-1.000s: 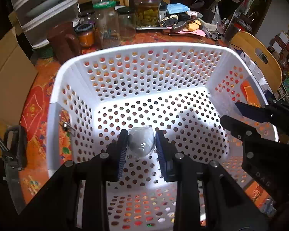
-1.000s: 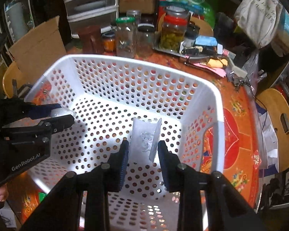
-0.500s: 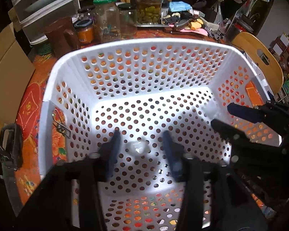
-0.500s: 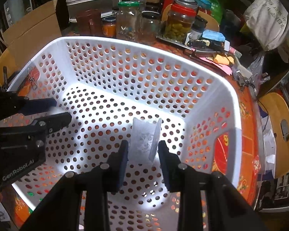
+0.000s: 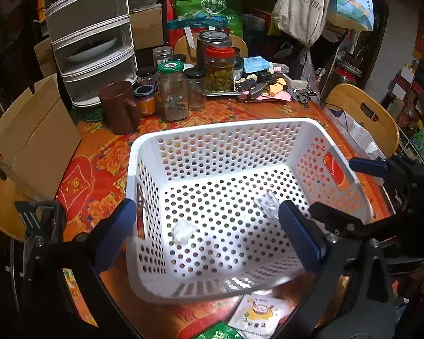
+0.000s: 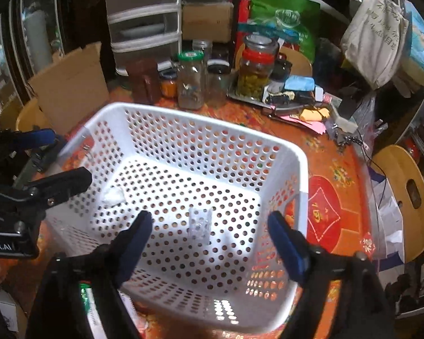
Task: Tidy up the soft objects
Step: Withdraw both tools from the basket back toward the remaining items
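Observation:
A white perforated basket (image 5: 212, 128) (image 6: 200, 118) stands on the orange table. A small crumpled white soft piece (image 5: 183, 233) (image 6: 114, 195) lies on its floor at the left. A clear plastic packet (image 5: 267, 204) (image 6: 199, 226) lies on its floor at the right. My left gripper (image 5: 209, 237) is open and empty above the basket's near edge. My right gripper (image 6: 209, 245) is open and empty above the near right of the basket. Each gripper shows at the side of the other's view.
Several glass jars (image 5: 172, 93), a brown mug (image 5: 118, 110) and a plastic drawer unit (image 5: 90, 36) stand behind the basket. A cardboard box (image 5: 34, 138) is at the left. Wooden chairs (image 5: 361, 113) flank the table. Small packets (image 5: 257, 313) lie in front of the basket.
Both grippers opened and let go: the white piece and the clear packet now lie on the basket floor. Both grippers pulled up and back from the basket.

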`<state>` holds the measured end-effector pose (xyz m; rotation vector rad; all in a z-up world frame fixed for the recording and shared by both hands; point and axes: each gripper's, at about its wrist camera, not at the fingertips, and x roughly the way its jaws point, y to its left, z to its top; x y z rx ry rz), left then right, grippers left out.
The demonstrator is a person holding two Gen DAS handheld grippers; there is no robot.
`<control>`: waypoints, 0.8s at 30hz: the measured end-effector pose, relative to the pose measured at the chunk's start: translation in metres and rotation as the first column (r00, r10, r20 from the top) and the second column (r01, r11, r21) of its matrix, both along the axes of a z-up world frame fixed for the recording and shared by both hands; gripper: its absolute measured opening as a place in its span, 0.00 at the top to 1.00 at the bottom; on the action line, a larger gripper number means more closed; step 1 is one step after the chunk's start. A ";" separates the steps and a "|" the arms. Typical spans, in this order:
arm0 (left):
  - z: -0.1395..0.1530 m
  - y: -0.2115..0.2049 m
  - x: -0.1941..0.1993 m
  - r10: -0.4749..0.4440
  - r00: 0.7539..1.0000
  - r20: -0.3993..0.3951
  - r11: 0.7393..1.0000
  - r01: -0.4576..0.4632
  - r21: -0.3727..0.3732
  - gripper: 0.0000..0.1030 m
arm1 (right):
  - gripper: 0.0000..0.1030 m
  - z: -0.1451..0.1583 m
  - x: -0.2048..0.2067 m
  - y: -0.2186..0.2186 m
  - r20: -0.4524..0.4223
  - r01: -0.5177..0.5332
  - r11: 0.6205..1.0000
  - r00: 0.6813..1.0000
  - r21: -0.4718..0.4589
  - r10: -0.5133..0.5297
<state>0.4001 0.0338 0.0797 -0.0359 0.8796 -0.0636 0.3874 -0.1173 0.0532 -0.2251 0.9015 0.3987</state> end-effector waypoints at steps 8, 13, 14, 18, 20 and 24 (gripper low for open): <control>0.011 0.006 -0.040 0.001 1.000 0.031 1.000 -0.001 0.006 0.02 | 0.00 0.014 -0.034 -0.013 0.053 -0.007 0.999 0.999 0.050 0.004; 0.023 0.011 -0.083 0.023 0.995 0.095 0.999 -0.025 0.019 0.00 | 0.00 0.021 -0.056 -0.027 0.091 0.000 0.998 0.996 0.060 -0.005; 0.026 0.013 -0.092 0.021 0.994 0.106 1.000 -0.023 0.013 0.00 | 0.00 0.023 -0.063 -0.032 0.098 0.001 0.997 0.995 0.075 -0.009; 0.029 0.020 -0.143 0.019 0.984 0.179 1.000 -0.018 -0.006 0.00 | 0.00 0.024 -0.088 -0.048 0.128 0.021 0.995 0.991 0.100 -0.034; 0.024 0.022 -0.172 0.025 0.978 0.208 1.000 -0.023 -0.010 0.00 | 0.00 0.021 -0.107 -0.057 0.144 0.028 0.993 0.989 0.115 -0.044; 0.007 0.023 -0.222 0.052 0.967 0.249 0.999 -0.053 -0.003 0.00 | 0.00 0.006 -0.148 -0.067 0.183 0.032 0.991 0.981 0.127 -0.055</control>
